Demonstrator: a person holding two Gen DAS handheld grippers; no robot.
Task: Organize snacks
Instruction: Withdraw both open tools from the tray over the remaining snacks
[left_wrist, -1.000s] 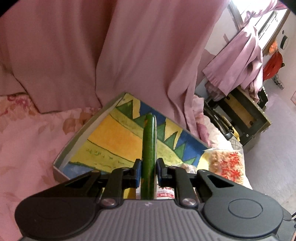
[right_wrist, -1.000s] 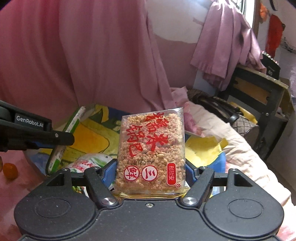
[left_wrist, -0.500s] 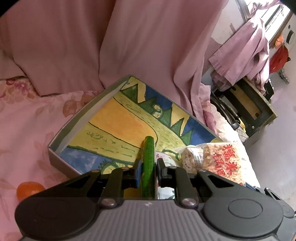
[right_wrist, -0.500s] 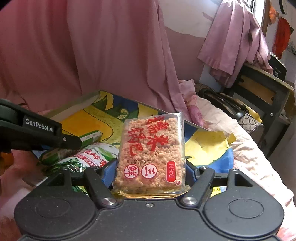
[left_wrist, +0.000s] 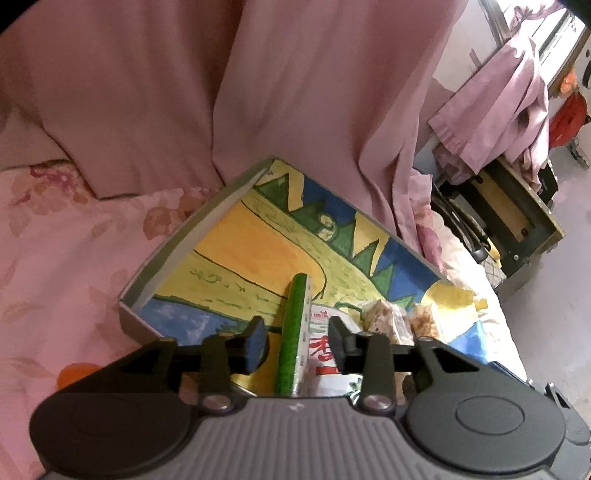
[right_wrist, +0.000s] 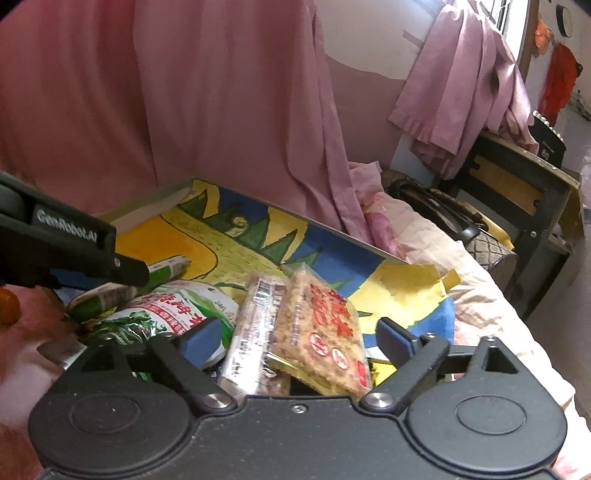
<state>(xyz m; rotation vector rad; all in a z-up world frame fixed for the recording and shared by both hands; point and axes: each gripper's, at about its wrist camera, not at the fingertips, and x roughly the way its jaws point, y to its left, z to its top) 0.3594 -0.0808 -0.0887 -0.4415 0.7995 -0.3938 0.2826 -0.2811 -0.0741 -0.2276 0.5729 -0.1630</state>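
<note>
Both drops look done: left gripper (left_wrist: 295, 338) jaws have just been opening, green stick snack (left_wrist: 292, 332) loose between them in the painted box (left_wrist: 177, 254); right gripper (right_wrist: 295, 338) likewise spread wide, rice-cracker pack (right_wrist: 321, 332) lying free on the pile. One orange fruit (right_wrist: 8, 304) sits outside on the floral bedsheet (left_wrist: 55, 240), likely next. Pink curtain (right_wrist: 184, 92) hangs behind.
</note>
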